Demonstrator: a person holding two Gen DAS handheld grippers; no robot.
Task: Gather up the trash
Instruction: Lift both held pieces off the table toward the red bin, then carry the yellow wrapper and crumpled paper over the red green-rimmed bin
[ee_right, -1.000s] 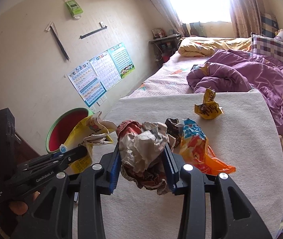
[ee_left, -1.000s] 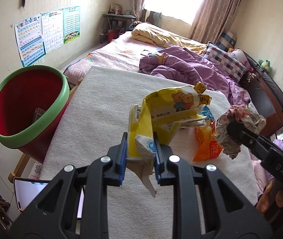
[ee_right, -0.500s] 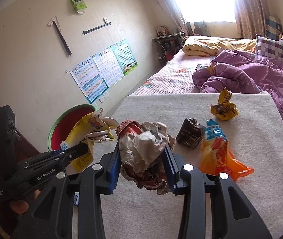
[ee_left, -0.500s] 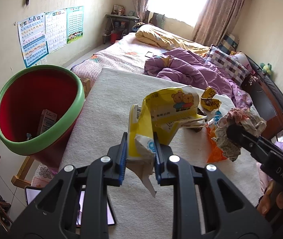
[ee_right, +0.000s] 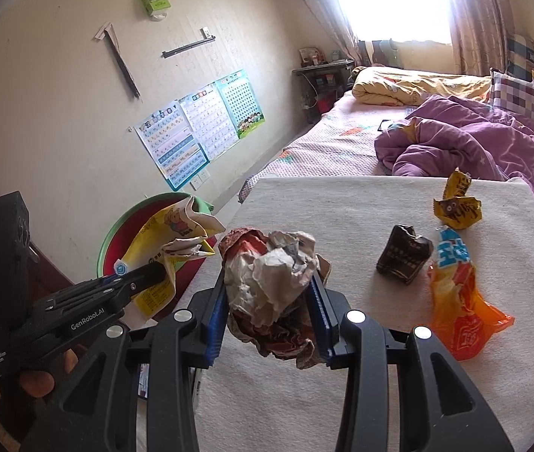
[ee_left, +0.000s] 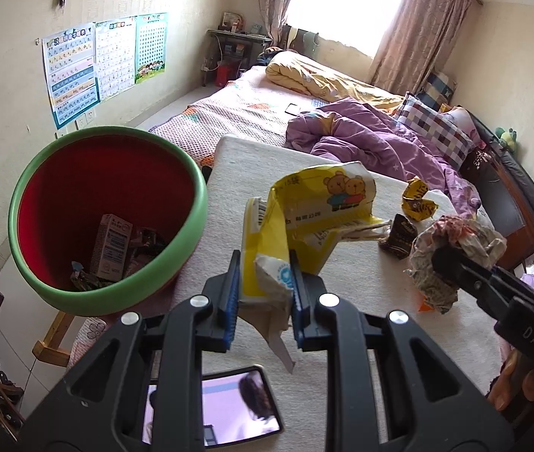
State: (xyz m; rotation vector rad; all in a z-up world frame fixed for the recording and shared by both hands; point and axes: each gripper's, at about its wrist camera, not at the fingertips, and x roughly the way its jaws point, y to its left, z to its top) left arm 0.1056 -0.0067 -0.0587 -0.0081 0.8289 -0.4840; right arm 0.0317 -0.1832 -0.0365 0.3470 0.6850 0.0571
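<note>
My left gripper (ee_left: pixel 263 293) is shut on a yellow bear-print wrapper (ee_left: pixel 315 207), held above the table's left edge beside the red bin with a green rim (ee_left: pixel 29 203). The bin holds a small carton and several wrappers. My right gripper (ee_right: pixel 270 301) is shut on a crumpled paper ball (ee_right: pixel 270 278) above the white table (ee_right: pixel 342 203). It shows at the right of the left wrist view (ee_left: pixel 451 256). On the table lie an orange snack bag (ee_right: pixel 458 309), a dark brown wrapper (ee_right: pixel 404 256) and a yellow crumpled wrapper (ee_right: pixel 457 207).
A phone with a lit screen (ee_left: pixel 214 406) lies at the table's near left corner. A bed with a purple duvet (ee_left: pixel 372 139) stands beyond the table. Posters (ee_left: pixel 105 64) hang on the left wall behind the bin.
Both grippers have moved left towards the bin, each keeping its trash. The bin now looks larger and its inside shows; the phone has come into view.
</note>
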